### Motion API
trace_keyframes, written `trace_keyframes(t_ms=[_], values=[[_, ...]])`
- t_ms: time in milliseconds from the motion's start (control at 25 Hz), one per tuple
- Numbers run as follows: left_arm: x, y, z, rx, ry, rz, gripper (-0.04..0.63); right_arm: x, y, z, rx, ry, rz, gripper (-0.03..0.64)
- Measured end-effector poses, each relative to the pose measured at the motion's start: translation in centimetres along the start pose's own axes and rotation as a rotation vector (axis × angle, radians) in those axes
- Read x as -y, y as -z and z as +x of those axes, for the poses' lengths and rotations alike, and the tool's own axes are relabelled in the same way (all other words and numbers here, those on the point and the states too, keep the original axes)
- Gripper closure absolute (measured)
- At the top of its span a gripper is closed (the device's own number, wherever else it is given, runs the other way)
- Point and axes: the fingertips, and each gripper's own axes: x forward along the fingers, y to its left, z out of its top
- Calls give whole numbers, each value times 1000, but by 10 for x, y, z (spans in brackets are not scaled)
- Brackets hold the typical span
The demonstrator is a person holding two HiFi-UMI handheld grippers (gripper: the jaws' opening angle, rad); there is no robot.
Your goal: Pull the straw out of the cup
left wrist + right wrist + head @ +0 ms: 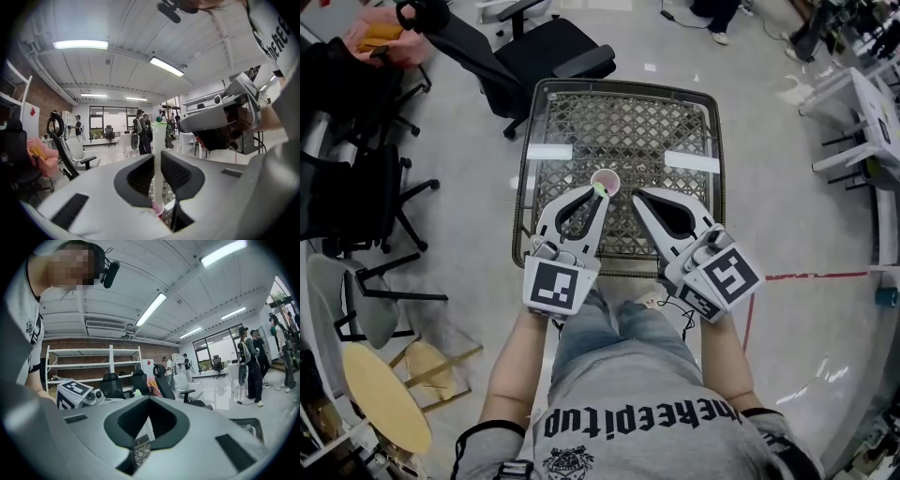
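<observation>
The left gripper (596,190) is clamping the straw (158,150) between its pads. Its jaws are standing narrow, and the straw is running upright with its green tip above them. The right gripper (636,194) is hovering just beside it, jaws closed together on nothing. The straw's lower end is reaching down to the cup (606,180), which is standing on the glass-topped table (675,131). An office chair (546,52) is standing beyond the table.

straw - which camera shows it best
The left gripper view: the straw stands upright, pinched by the left gripper. The head view shows only its green tip by the cup; the right gripper view shows none of it.
</observation>
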Motion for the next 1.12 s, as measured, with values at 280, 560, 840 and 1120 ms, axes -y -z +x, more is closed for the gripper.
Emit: trace_keyframes(t_ms=[280,560,840,1120], values=[[2,-8,-23,34,-41,-11,508,-18,1,2,6,-49,-18,614],[8,-21,-36,59,-67,-21,508,-27,-4,0,3,-90,-33,614],[15,-34,-49,88,-99,-21,508,-36,-7,-6,5,-129,-51,612],[20,-36,-57,101,-126,-31,508,-41,-4,-8,4,-157,-59,612]])
